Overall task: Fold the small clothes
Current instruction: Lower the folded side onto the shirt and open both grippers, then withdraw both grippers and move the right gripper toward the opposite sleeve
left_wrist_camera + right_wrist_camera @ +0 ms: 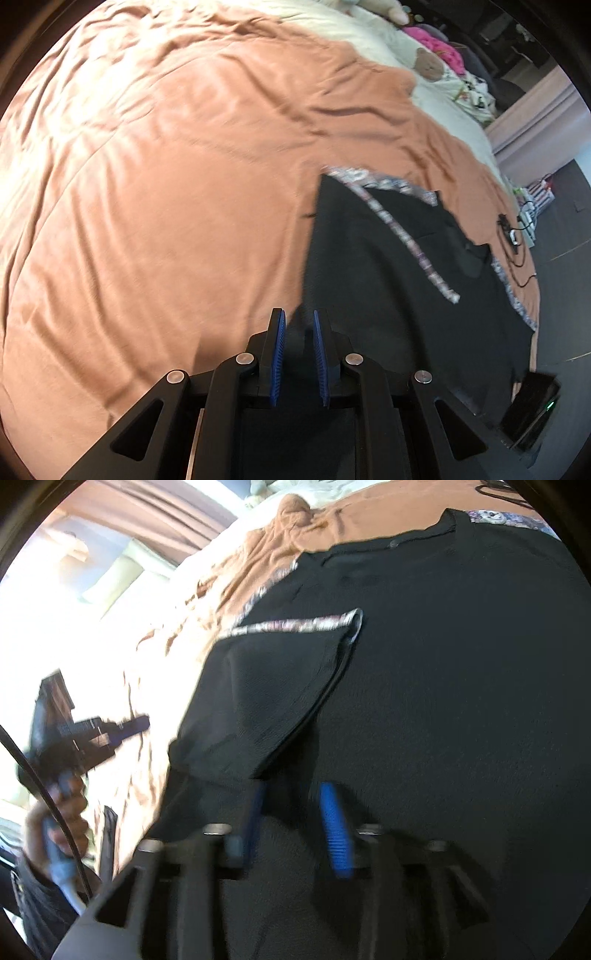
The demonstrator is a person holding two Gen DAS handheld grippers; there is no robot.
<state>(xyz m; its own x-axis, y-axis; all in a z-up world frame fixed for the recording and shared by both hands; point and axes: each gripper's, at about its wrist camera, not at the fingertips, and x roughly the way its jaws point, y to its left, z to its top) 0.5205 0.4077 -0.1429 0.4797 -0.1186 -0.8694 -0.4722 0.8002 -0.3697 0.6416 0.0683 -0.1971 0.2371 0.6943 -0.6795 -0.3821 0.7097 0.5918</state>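
Observation:
A black garment (388, 295) with a patterned trim (406, 236) lies spread on an orange bedsheet (166, 184). My left gripper (299, 317) hovers at the garment's left edge, its blue pads a narrow gap apart with nothing pinched. In the right wrist view the black garment (443, 701) fills the frame, with a sleeve (277, 686) folded inward and the trim (295, 624) along its top. My right gripper (295, 812) is blurred, jaws apart just below the folded sleeve's corner, gripping nothing. The left gripper (136, 723) shows at far left, held by a hand (62, 812).
A cream blanket (362, 33), a brown teddy bear (428, 64) and pink fabric (439, 44) lie at the bed's far end. Black cables (513, 236) trail at the right bed edge. A dark device with a green light (532, 410) sits low on the right.

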